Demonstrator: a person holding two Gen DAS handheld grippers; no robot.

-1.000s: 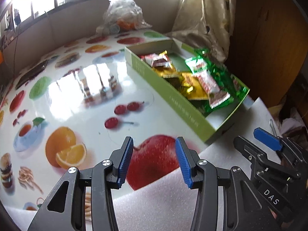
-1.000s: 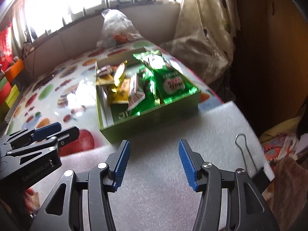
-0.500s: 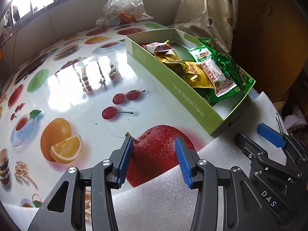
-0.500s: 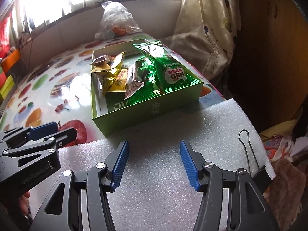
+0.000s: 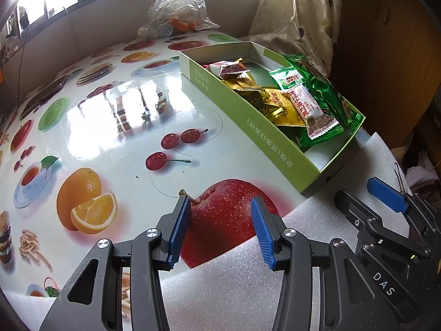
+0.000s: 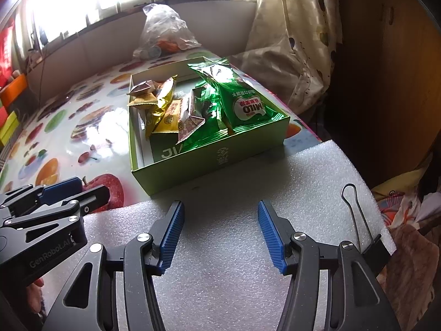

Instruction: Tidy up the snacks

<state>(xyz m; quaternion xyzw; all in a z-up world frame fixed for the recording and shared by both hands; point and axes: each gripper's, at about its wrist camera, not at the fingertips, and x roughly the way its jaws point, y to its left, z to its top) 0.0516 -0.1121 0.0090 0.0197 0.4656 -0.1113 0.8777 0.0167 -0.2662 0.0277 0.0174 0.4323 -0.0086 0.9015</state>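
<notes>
A shallow green box (image 5: 261, 129) stands on the fruit-print table, its near end on the foam sheet. It holds several snack packets: green Milo packets (image 6: 242, 102), yellow ones (image 6: 165, 110) and a red-and-white one (image 5: 311, 110). My left gripper (image 5: 220, 207) hovers open over the printed apple, left of the box, with nothing between its blue pads. In front of the box's near wall (image 6: 220, 160), my right gripper (image 6: 220, 207) hangs open and empty above the foam. Each gripper shows at the edge of the other's view.
A white foam sheet (image 6: 234, 262) covers the table's near corner, with a black binder clip (image 6: 358, 220) at its right edge. A clear plastic bag (image 5: 176, 8) sits at the far side by the window. A curtain (image 5: 297, 13) and a dark wooden cabinet (image 6: 386, 82) stand to the right.
The right gripper's jaws have spread slightly wider and its view has tipped a little, then steadied. The left gripper, the box and the snacks are as before.
</notes>
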